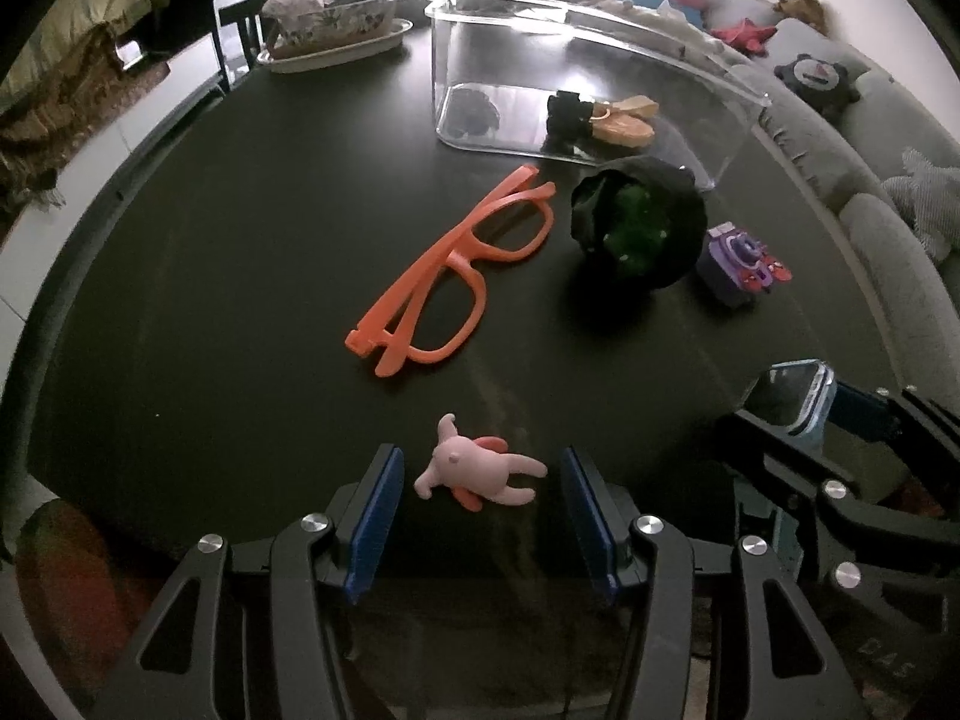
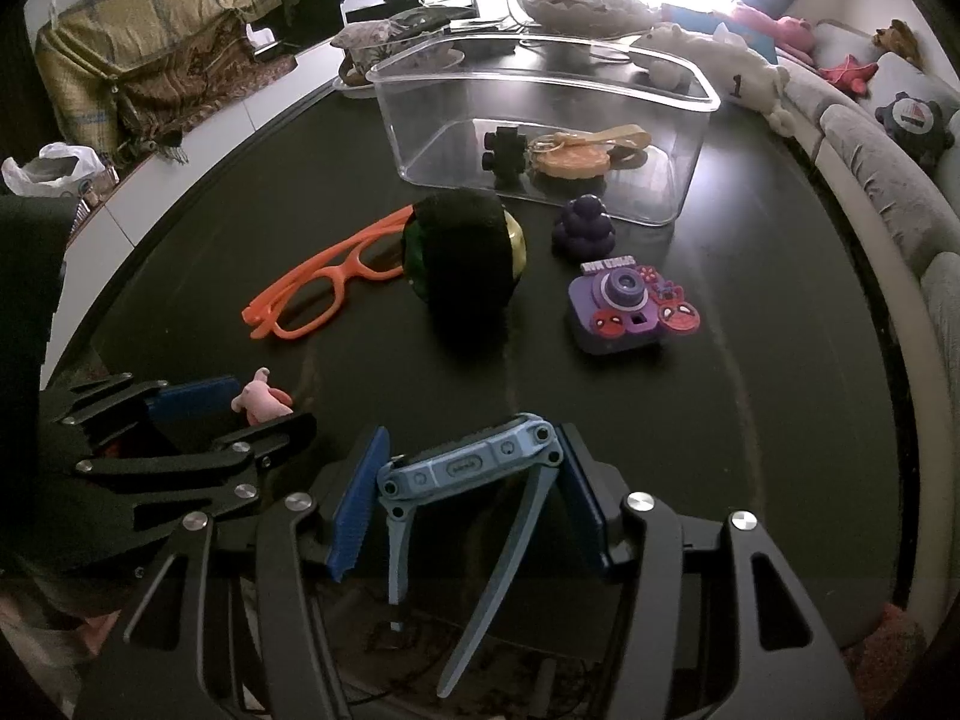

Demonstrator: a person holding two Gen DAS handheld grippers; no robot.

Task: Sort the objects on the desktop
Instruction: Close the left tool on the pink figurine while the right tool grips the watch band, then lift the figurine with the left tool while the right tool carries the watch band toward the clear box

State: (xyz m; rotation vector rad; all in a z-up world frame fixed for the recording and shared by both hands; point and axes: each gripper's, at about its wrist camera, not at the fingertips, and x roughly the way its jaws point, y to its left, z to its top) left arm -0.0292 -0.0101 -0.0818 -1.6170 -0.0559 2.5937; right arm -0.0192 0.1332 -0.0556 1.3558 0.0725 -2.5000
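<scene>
My left gripper [image 1: 480, 474] is open around a small pink plush pig [image 1: 474, 468] lying on the dark table; the pig also shows in the right wrist view [image 2: 261, 399]. My right gripper [image 2: 468, 468] is shut on a blue smartwatch [image 2: 474, 465], its straps hanging down; the watch shows in the left wrist view [image 1: 798, 393]. Orange glasses [image 1: 444, 267], a black pot with a green plant [image 1: 639, 219], a purple toy camera [image 2: 630, 306] and a purple grape toy [image 2: 582, 225] lie on the table. A clear plastic bin [image 2: 540, 120] holds a black toy and an orange keychain.
A tray with a patterned bundle [image 1: 330, 24] stands at the table's far left. A grey sofa [image 2: 870, 180] with plush toys runs along the right. A covered bench [image 2: 162, 42] stands beyond the table at the left. The table's near edge [image 1: 180, 534] lies just under my left gripper.
</scene>
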